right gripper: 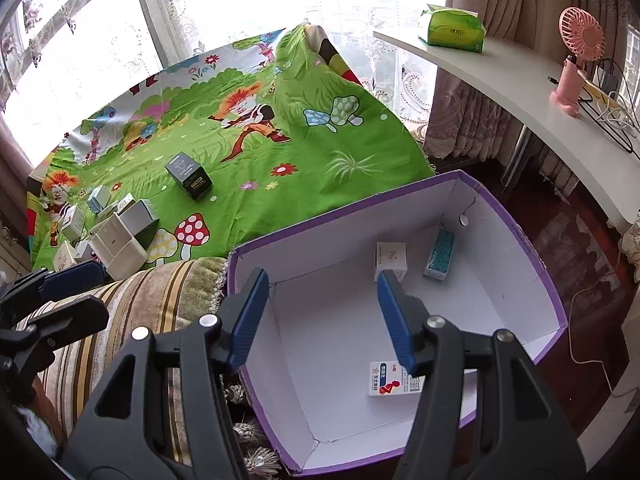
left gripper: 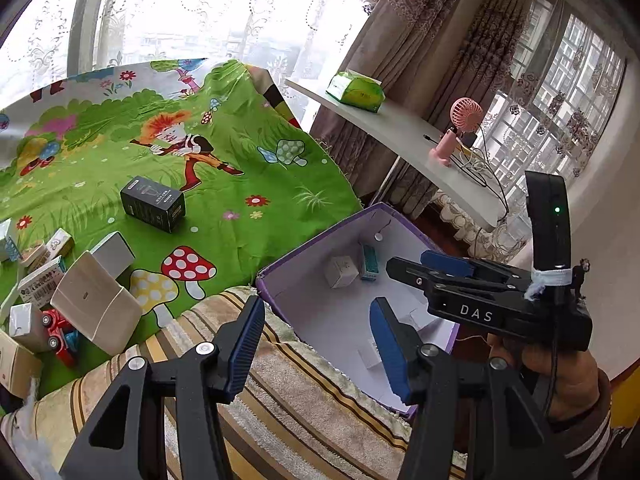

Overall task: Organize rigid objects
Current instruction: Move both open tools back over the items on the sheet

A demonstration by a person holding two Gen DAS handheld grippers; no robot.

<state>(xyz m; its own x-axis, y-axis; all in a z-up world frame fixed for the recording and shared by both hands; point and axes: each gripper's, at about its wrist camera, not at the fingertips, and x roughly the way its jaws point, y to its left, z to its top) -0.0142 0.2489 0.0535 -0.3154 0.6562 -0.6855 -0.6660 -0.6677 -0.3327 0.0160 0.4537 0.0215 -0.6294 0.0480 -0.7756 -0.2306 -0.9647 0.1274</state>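
Observation:
A purple box [right gripper: 344, 212] with a white inside stands open beside the bed. Inside it lie a small white carton [right gripper: 391, 258], a teal carton [right gripper: 440, 254] and a white carton with red and blue print [right gripper: 394, 380]. My right gripper [right gripper: 323, 318] hangs over the box, open and empty. My left gripper [left gripper: 320, 348] is open over the striped cushion [left gripper: 304, 400], just left of the purple box [left gripper: 320, 238], with nothing between its fingers. On the green cartoon cloth [left gripper: 248, 168] lie a black box [left gripper: 154, 204], a heap of small cartons [left gripper: 96, 300] and a red toy car [left gripper: 60, 336].
A white desk [right gripper: 520, 92] on the right carries a green tissue pack [right gripper: 452, 30], a pink hand fan [right gripper: 576, 64] and cables. Curtains and windows stand behind the bed. A white cable [right gripper: 588, 336] runs over the dark floor to the right of the box.

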